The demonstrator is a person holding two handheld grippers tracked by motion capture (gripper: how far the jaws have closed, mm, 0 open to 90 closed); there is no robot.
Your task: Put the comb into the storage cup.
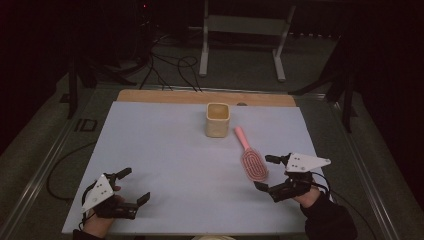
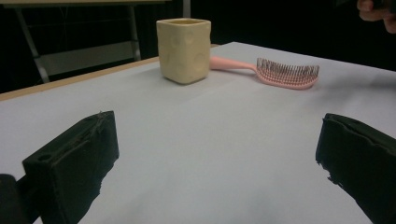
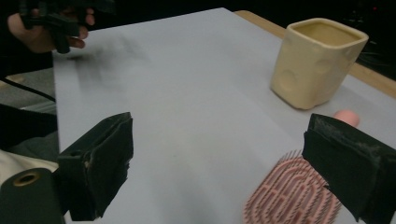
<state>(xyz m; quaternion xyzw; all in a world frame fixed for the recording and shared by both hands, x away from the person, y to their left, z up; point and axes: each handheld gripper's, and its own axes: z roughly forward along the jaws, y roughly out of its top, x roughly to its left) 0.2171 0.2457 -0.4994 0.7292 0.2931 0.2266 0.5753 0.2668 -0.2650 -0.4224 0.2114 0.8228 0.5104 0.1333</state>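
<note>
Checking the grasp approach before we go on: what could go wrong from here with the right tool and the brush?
1. The pink hairbrush lies flat, bristles up; the open right tool stands just beside its head, so closing there may pinch bristles or slide it across the white sheet.
2. The brush handle points towards the yellow cup; a push along it could bump the cup.

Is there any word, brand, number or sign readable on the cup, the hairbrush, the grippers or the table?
None: no text is readable anywhere.
The cream cup, the pink hairbrush and the white table sheet are plain.
The grey plate on the right gripper bears only small dots.
</note>
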